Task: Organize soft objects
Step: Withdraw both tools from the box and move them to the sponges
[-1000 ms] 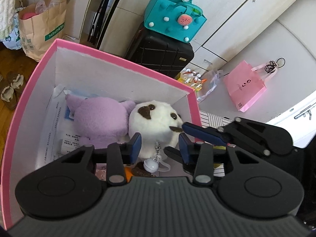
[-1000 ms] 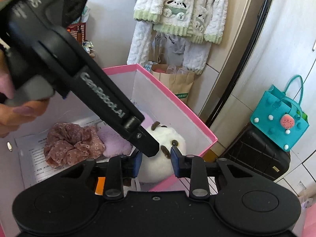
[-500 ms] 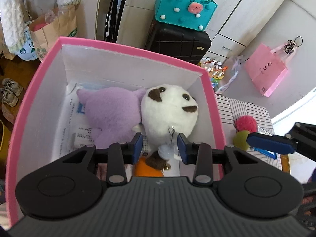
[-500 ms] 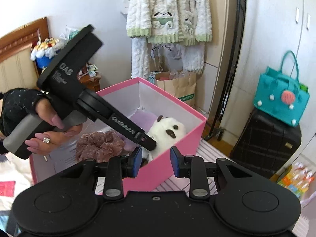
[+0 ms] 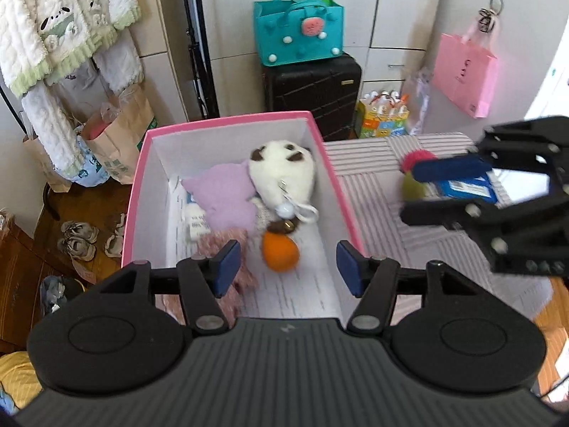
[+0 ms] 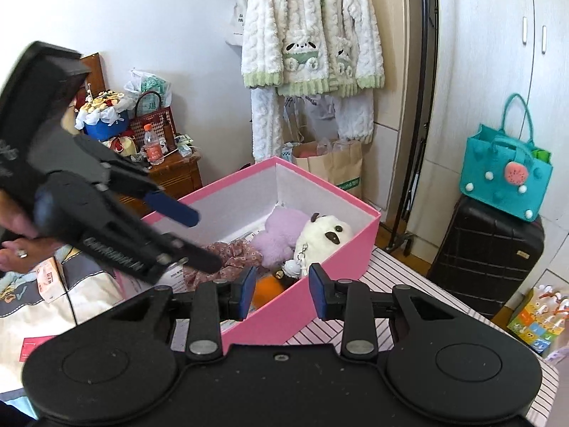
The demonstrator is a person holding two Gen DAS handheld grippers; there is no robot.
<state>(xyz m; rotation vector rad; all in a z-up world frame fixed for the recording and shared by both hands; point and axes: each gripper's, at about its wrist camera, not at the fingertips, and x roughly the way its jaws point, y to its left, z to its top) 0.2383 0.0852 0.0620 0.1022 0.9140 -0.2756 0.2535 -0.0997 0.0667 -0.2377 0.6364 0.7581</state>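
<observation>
A pink box [image 5: 334, 178] [image 6: 334, 259] holds a white panda plush [image 5: 284, 174] [image 6: 325, 235], a purple plush [image 5: 224, 195] [image 6: 281, 231], an orange ball [image 5: 281, 254] [image 6: 265, 288] and a floral scrunchie [image 5: 227, 245] [image 6: 227, 254]. My left gripper [image 5: 286, 267] is open and empty above the box's near end. My right gripper [image 6: 282, 293] is open and empty, above the striped surface beside the box; it also shows in the left wrist view [image 5: 434, 190]. A red pompom [image 5: 412, 158] and a green pompom [image 5: 412, 186] lie on the striped surface just behind its fingers.
A black suitcase [image 5: 313, 89] with a teal bag [image 5: 298, 32] stands behind the box. A pink bag [image 5: 462, 74] hangs at the right. A blue packet [image 5: 466, 186] lies by the pompoms. Paper bags [image 5: 117, 135] and shoes [image 5: 78, 242] are on the floor at the left.
Both grippers have pulled back and up from the box. My left gripper has opened wider. My right gripper has swung right, over the striped surface near the pompoms.
</observation>
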